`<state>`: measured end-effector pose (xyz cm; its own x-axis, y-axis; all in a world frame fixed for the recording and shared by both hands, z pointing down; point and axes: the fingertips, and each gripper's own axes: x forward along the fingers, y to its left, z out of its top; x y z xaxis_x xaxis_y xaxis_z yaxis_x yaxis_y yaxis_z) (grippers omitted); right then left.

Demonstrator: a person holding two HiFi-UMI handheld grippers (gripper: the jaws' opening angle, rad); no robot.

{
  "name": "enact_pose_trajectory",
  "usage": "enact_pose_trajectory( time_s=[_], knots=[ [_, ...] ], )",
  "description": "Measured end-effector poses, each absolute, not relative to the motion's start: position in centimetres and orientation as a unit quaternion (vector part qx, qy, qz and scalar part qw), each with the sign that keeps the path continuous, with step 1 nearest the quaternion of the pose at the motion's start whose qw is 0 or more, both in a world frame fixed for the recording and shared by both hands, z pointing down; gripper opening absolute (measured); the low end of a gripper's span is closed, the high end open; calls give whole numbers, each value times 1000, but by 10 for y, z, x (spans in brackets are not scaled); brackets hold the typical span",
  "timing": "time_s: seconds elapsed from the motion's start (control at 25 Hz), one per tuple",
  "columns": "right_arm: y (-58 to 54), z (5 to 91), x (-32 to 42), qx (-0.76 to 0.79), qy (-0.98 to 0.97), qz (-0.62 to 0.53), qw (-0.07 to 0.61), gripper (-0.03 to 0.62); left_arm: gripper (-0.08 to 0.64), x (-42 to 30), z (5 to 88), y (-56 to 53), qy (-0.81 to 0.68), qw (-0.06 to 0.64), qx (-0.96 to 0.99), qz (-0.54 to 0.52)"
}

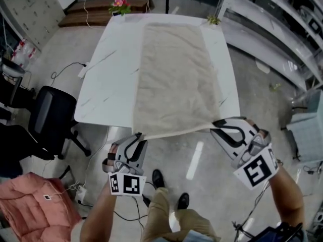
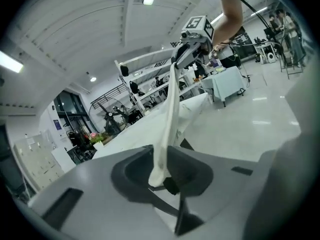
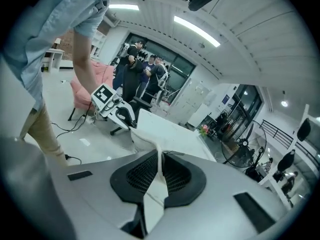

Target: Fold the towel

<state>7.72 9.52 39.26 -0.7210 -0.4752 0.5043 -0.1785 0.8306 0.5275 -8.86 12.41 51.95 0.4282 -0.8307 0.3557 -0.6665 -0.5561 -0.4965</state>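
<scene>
While arms (image 1: 98, 213) reach fwd, L claw (image 1: 137, 138), R claw (image 1: 218, 125) each pinch towel (image 1: 176, 79) corner, edge taut

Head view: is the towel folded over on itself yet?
No, the towel lies spread out flat along the white table.

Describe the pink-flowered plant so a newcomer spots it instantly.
Find the white table with the beige towel spread along it. At the table's far left corner stands a small plant. It alone carries pink flowers; the other plant, at the far right corner, is only green.
</scene>
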Motion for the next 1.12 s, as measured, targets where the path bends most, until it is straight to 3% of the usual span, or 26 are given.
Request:
enact_pose_trajectory(
  time_s=[0.04,0.12,0.64,1.12],
  knots=[
    [96,395,79,185,-899,-224,327,41,55,-89,518,125,443,139,-838,-287],
    [97,399,82,189,-898,-222,330,41,21,-92,508,127,428,127,-849,-283],
    [142,415,116,239,-881,-211,350,40,20,-88,421,175,325,81,-878,-343],
    [185,360,127,283,-895,-143,313,38,21,-82,368,215,326,15,-899,-291]
  ],
)
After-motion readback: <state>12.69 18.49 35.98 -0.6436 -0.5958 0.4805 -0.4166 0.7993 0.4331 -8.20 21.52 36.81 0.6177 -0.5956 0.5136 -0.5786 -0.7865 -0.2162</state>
